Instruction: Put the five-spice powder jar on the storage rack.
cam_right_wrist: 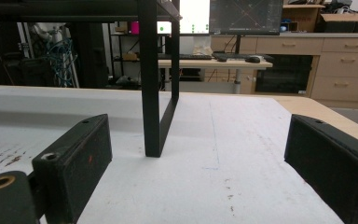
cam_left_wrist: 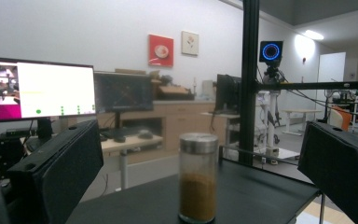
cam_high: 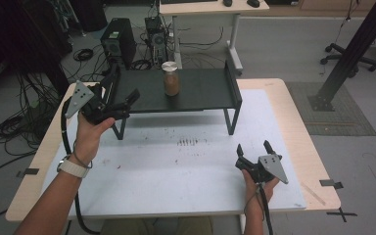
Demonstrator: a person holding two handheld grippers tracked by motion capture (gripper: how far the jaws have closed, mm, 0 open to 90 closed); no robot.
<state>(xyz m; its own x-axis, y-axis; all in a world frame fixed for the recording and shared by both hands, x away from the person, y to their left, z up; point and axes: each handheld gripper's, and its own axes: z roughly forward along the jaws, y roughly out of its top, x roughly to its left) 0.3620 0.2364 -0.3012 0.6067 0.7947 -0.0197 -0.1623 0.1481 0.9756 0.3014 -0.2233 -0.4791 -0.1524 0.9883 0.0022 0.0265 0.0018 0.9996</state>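
High view: jar (cam_high: 171, 78) upright on black shelf (cam_high: 200, 90).

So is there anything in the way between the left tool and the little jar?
Nothing visible. The left tool is open at the black shelf's left end, aimed at the jar, which stands alone on the shelf top with bare surface between them.

The jar (cam_high: 170, 80) is clear glass with a silver lid and brown powder filling its lower half. It stands on a black shelf (cam_high: 200, 93). The table (cam_high: 293, 122) is pale wood under a white mat (cam_high: 186, 166) speckled with reddish-brown marks. Both the left gripper (cam_high: 120, 104) and the right gripper (cam_high: 254, 151) are black with grey plates.
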